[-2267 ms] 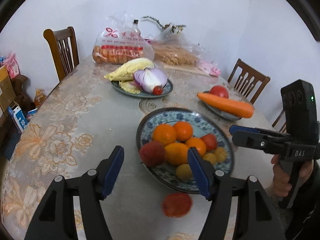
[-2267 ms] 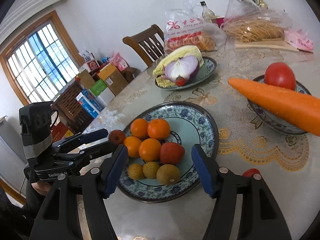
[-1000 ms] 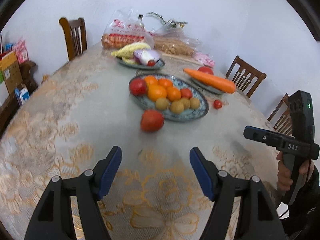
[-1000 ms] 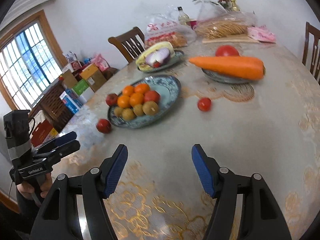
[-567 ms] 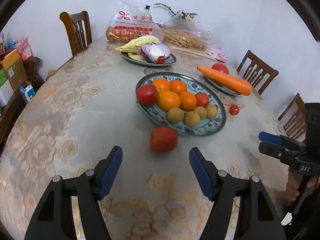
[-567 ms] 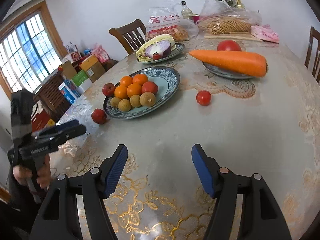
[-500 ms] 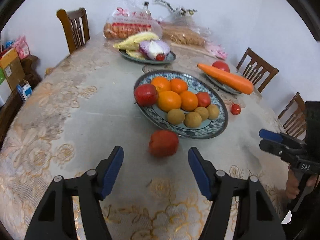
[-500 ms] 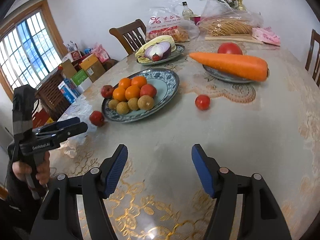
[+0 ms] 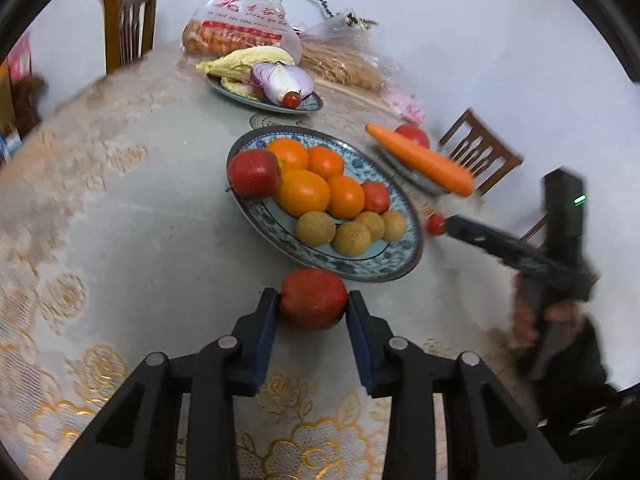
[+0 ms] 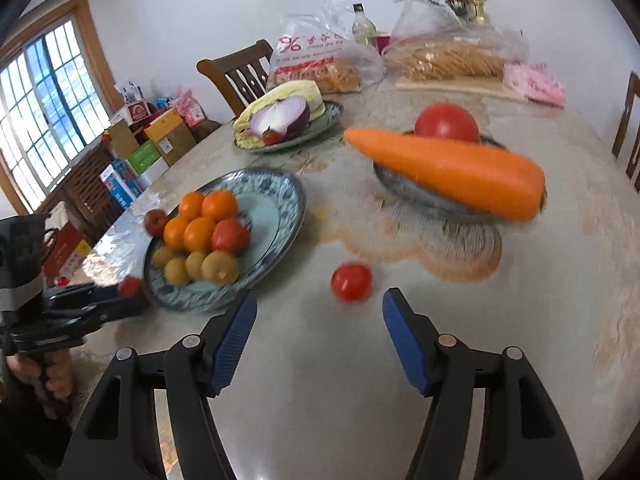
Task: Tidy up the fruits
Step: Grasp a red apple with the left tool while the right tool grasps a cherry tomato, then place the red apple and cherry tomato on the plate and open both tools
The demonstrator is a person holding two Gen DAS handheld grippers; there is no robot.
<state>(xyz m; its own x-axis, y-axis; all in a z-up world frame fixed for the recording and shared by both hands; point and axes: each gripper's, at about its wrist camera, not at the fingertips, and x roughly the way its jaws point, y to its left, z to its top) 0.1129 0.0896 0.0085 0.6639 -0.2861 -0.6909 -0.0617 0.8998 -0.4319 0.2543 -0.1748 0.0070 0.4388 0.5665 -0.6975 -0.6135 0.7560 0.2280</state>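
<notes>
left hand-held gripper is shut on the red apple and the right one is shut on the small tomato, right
Not quite. The left hand-held gripper is shut on the red apple, but the right wrist view shows the right hand-held gripper open, the small tomato lying ungrasped on the table.

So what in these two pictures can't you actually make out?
- Left wrist view: whether the red fruit in the left gripper has left the table; the fruit hides its underside.
- Left wrist view: the right gripper is motion-blurred.
- Right wrist view: the small tomato is smeared.
- Right wrist view: bag lettering too small to read.

apple (image 9: 313,298) before fruit plate (image 9: 384,268) | tomato (image 10: 351,282) right — probably apart
</notes>
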